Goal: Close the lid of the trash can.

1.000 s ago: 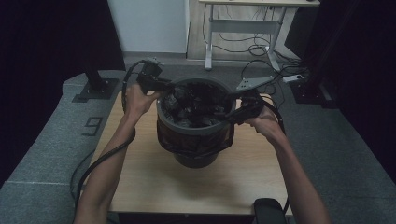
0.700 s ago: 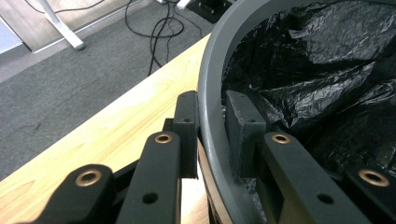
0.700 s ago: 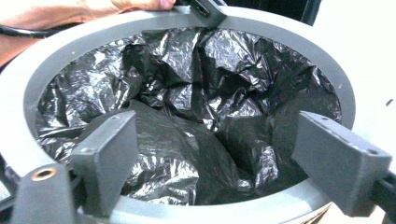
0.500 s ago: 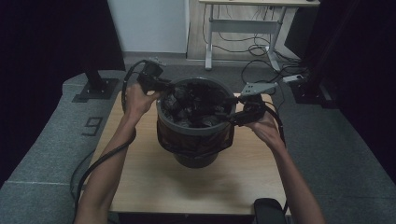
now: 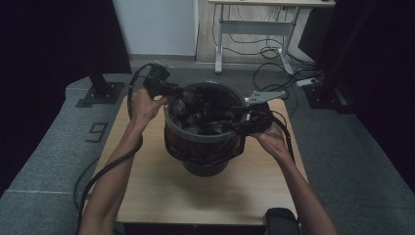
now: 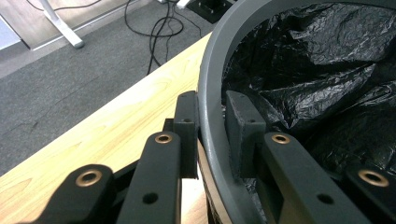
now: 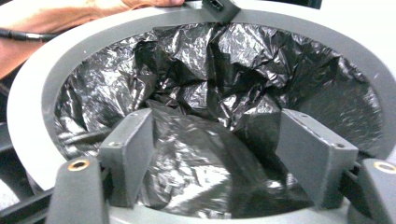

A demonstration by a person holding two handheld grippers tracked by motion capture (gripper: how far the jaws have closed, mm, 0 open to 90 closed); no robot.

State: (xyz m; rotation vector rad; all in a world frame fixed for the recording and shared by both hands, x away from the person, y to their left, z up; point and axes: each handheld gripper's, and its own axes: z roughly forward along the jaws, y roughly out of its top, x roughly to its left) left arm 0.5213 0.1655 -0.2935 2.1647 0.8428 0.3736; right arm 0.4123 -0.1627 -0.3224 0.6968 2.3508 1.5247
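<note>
A grey bin (image 5: pixel 204 134) lined with a crumpled black plastic bag (image 5: pixel 205 110) stands on the wooden table (image 5: pixel 147 196). My left gripper (image 5: pixel 169 91) is at the bin's far left side. In the left gripper view it (image 6: pixel 212 122) is shut on the bin's rim (image 6: pixel 212 88), one jaw outside the wall and one inside against the bag (image 6: pixel 327 70). My right gripper (image 5: pixel 236 126) reaches over the right rim. Its jaws (image 7: pixel 219 154) have just been closing and stand apart, with loose bag (image 7: pixel 196 93) between them and neither pad pressing on it.
The table is ringed by grey carpet (image 5: pixel 58 147). Behind it are a white desk frame (image 5: pixel 254 34) and cables on the floor (image 5: pixel 274 73). A black stand (image 5: pixel 100 90) sits at the left. Gripper cables trail along both forearms. The left hand (image 7: pixel 70 16) shows across the rim.
The right gripper has edged slightly down at the bin's right rim. The left hand, its gripper and the bin have kept still.
</note>
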